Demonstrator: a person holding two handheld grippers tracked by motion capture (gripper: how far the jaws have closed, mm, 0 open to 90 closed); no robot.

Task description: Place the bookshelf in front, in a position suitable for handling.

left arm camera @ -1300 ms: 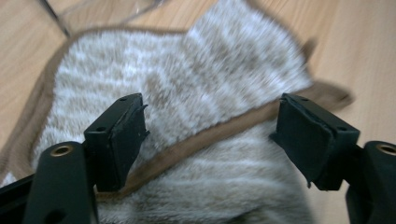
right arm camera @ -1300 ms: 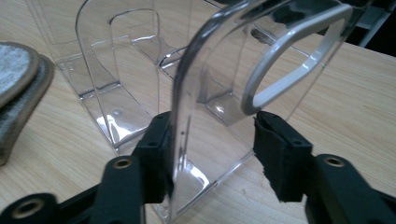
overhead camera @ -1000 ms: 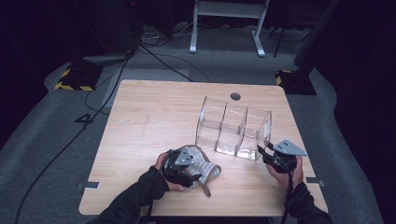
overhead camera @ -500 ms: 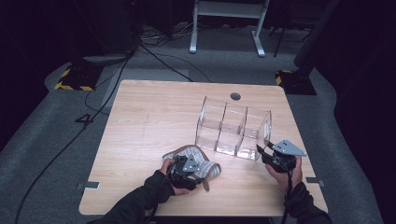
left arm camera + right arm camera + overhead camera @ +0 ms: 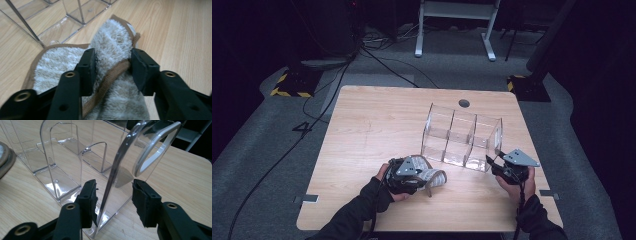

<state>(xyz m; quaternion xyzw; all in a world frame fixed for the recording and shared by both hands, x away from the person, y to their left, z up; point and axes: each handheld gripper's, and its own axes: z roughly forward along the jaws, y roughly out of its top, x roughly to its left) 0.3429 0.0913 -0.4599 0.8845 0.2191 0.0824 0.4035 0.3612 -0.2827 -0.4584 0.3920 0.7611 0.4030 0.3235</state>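
- Two tools: left tool (image 5: 111,65) clenched on the fluffy slipper (image 5: 112,42), jaws just easing wider.
- Right tool (image 5: 115,195) released, jaws just widening, straddling the clear organizer (image 5: 117,170) end wall on the desk (image 5: 377,125).

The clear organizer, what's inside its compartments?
The organizer looks empty; the wooden table shows through its clear floor. The fuzzy cloth lies outside, beside it. The corner by the right tool is partly hidden.

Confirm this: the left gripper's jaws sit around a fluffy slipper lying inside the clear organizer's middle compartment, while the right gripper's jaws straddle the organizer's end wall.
Not quite. The fluffy slipper lies on the table in front of the clear organizer, not inside its middle compartment; the high view shows this. The rest stands: the left gripper has its jaws around the slipper, and the right gripper straddles the organizer's end wall.
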